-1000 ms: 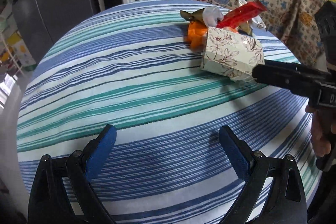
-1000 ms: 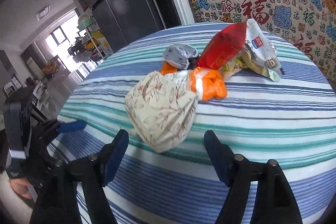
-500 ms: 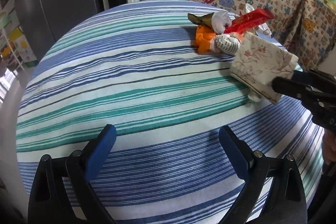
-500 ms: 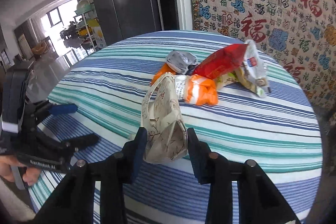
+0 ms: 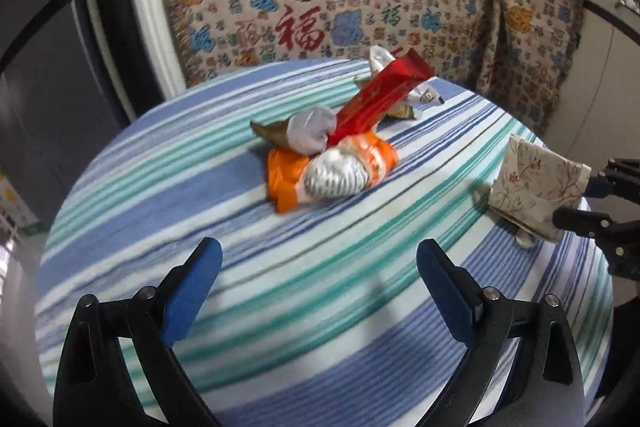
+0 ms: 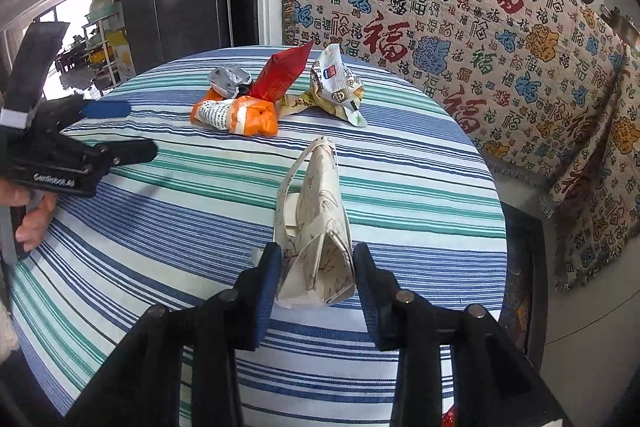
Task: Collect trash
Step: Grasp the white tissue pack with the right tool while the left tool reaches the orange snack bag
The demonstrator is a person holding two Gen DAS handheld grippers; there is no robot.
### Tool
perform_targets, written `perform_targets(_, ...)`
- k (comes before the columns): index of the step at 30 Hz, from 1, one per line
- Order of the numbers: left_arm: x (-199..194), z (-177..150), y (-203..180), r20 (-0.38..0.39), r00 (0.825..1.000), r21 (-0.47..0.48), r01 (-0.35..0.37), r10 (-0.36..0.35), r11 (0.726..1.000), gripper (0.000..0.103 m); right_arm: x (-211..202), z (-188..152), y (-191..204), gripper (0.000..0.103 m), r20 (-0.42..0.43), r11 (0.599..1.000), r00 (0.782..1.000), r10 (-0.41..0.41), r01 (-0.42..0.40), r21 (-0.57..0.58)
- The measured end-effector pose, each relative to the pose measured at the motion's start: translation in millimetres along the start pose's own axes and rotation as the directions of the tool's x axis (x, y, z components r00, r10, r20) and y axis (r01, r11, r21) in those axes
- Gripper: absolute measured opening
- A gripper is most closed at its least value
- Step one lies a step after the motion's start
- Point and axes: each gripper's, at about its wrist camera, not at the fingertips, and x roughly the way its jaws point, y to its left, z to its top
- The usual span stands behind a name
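Floral cloth bag (image 6: 316,227) sits clamped in the right claw (image 6: 314,281) near the desk (image 5: 200,195) edge, likely to receive the crumpled wrappers (image 5: 332,155) heaped mid-desk; left claw (image 5: 318,289) hangs spread, empty.

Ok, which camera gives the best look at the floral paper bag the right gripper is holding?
The right wrist view: the floral paper bag sits centred between the right gripper fingers, handle and open end visible. The left wrist view shows it only at the right edge, blurred by motion, partly behind that gripper.
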Motion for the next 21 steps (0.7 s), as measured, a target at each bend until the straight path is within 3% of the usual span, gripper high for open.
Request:
perform_targets(2,15.2,13.2,-4.3,0.008,1.0,0.037,-0.004,0.003,0.999,0.098,-1.3,-0.8,-3.1,0.038,0.003,1.0,1.0,0.002,-0.002,0.013)
perform_targets(5,35.2,22.5,-4.8,0.013,0.999,0.043,0.047,-0.048,0.998,0.097,-1.7,-1.3,-5.3,0.038,0.002,1.0,1.0,0.006,-0.006,0.027)
perform_targets(6,41.0,24.0,-5.1,0.01,0.998,0.048,0.067,-0.068,0.997,0.092,-1.8,-1.7,-5.4,0.038,0.003,1.0,1.0,0.006,-0.006,0.029)
perform_targets(7,45.6,25.3,-5.5,0.004,0.996,0.056,0.084,-0.085,0.995,0.086,-1.8,-1.4,-5.7,0.038,0.004,1.0,1.0,0.005,-0.006,0.03)
perform_targets(9,52.5,27.0,-8.0,-0.018,0.994,0.066,0.111,-0.11,0.992,0.055,-1.7,-0.7,-6.3,0.038,0.007,1.0,1.0,0.004,-0.004,0.031)
perform_targets(10,51.6,27.0,-9.6,-0.011,0.994,0.071,0.105,-0.105,0.992,0.051,-1.2,-0.3,-7.1,0.038,0.008,0.999,1.0,0.004,-0.004,0.032)
perform_targets(11,49.0,27.0,-9.8,-0.007,0.993,0.07,0.122,-0.121,0.99,0.037,-1.6,-0.6,-7.4,0.038,0.008,0.999,1.0,0.005,-0.006,0.033)
perform_targets(12,46.4,26.0,-10.7,-0.01,0.991,0.062,0.133,-0.133,0.989,0.033,-1.6,-0.3,-8.1,0.038,0.009,0.999,1.0,0.006,-0.006,0.034)
perform_targets(15,37.9,20.3,-11.8,-0.067,0.983,0.03,0.173,-0.171,0.984,0.01,-1.6,0.6,-10.2,0.038,0.01,0.999,1.0,0.004,-0.004,0.037)
perform_targets(20,17.6,-1.4,-21.0,-0.152,0.965,0.018,0.218,-0.213,0.976,0.011,-4.6,2.8,-13.3,0.038,0.02,0.999,1.0,0.007,-0.008,0.049)
perform_targets(21,12.0,-3.5,-20.9,-0.143,0.963,0.012,0.233,-0.229,0.972,0.019,-4.5,2.8,-13.3,0.038,0.019,0.999,1.0,0.007,-0.008,0.05)
